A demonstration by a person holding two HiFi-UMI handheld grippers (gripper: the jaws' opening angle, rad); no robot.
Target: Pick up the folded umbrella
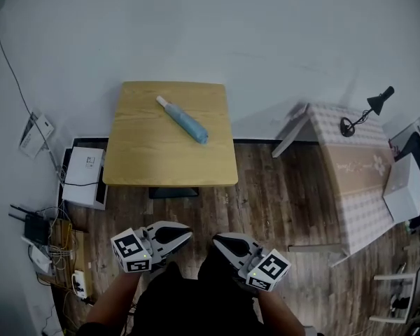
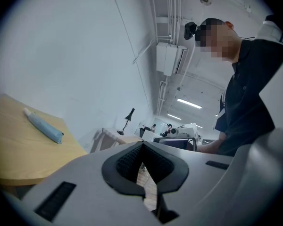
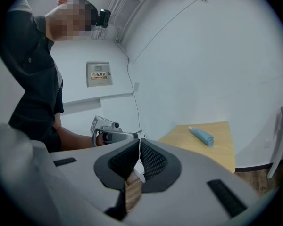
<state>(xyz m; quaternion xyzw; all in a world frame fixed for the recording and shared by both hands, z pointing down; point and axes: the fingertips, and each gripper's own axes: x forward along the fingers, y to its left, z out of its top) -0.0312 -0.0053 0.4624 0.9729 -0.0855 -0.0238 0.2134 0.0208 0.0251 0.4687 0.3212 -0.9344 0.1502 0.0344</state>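
The folded umbrella (image 1: 183,120) is light blue with a white handle. It lies slantwise on the small wooden table (image 1: 150,159), well ahead of both grippers. The left gripper view shows the umbrella (image 2: 43,125) at the far left, and the right gripper view shows the umbrella (image 3: 201,135) at the right on the table (image 3: 217,152). My left gripper (image 1: 184,236) and right gripper (image 1: 220,242) hang close to my body over the wood floor, tips turned toward each other. Both have their jaws shut with nothing between them: the left gripper (image 2: 142,146) and the right gripper (image 3: 139,142).
A second table with a checked cloth (image 1: 357,180) stands at the right, bearing a black desk lamp (image 1: 367,110) and a white box (image 1: 404,186). At the left, a white device (image 1: 84,177), a router and cables (image 1: 38,236) sit on the floor by the wall.
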